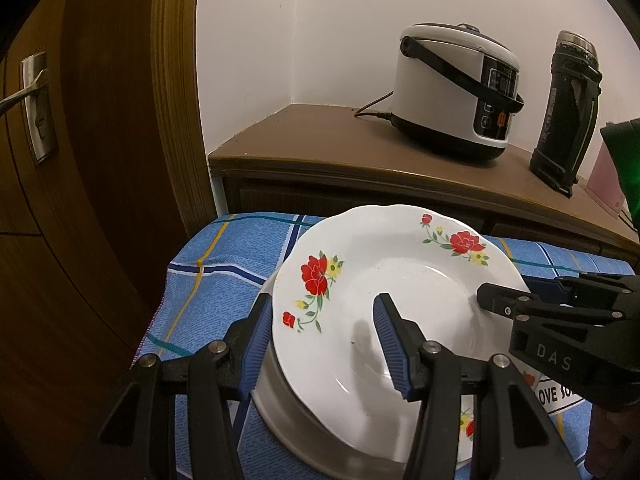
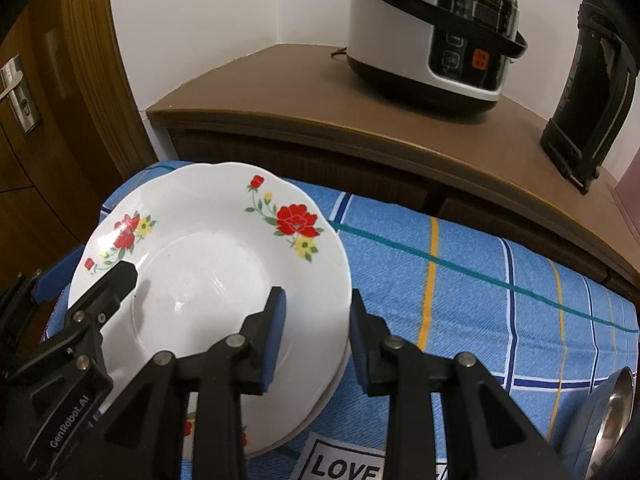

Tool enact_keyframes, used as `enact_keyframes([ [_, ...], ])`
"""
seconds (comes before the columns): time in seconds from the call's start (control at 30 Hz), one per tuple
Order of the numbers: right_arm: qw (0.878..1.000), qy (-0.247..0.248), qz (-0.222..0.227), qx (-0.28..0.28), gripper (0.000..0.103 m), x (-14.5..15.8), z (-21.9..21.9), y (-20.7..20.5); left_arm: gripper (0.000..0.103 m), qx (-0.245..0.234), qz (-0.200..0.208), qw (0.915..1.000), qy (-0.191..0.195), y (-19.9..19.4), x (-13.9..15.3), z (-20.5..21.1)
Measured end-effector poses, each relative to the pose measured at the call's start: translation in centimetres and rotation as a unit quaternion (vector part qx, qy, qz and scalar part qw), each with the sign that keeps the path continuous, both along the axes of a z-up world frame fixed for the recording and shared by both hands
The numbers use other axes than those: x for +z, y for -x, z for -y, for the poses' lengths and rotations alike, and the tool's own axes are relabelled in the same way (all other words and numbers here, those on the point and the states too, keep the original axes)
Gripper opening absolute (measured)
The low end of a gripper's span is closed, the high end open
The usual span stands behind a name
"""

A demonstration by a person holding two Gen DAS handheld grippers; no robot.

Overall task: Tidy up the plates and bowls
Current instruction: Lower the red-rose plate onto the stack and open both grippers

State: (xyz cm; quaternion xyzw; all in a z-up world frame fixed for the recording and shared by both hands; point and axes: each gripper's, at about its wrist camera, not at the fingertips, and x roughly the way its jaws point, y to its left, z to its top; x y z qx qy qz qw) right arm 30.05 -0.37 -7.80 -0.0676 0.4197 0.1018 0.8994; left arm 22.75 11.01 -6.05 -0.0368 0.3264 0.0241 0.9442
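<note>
Black grippers (image 1: pixel 320 344), blue ribbed pads, silver screws, "GenRobot.AI" mark.

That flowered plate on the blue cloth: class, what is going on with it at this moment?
A person works two hand-held grippers on the flowered plate, which sits on top of other white dishes on the blue checked cloth. The left gripper straddles its left rim, the right gripper its right rim, one finger over the plate and one outside. Whether the pads press the rim is unclear. A steel bowl lies off to the right.
</note>
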Motion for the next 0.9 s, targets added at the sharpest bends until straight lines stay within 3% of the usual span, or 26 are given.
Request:
enact_keyframes([
  [0.8,1.000,-0.003,0.021,-0.002,0.035,0.5,0.1,0.6,0.058,-0.009,0.010,0.9999,0.007,0.5,0.1,0.2],
  [0.9,1.000,-0.002,0.031,0.001,0.041,1.0,0.1,0.9,0.058,-0.019,0.014,0.9997,0.000,0.6,0.2,0.7],
])
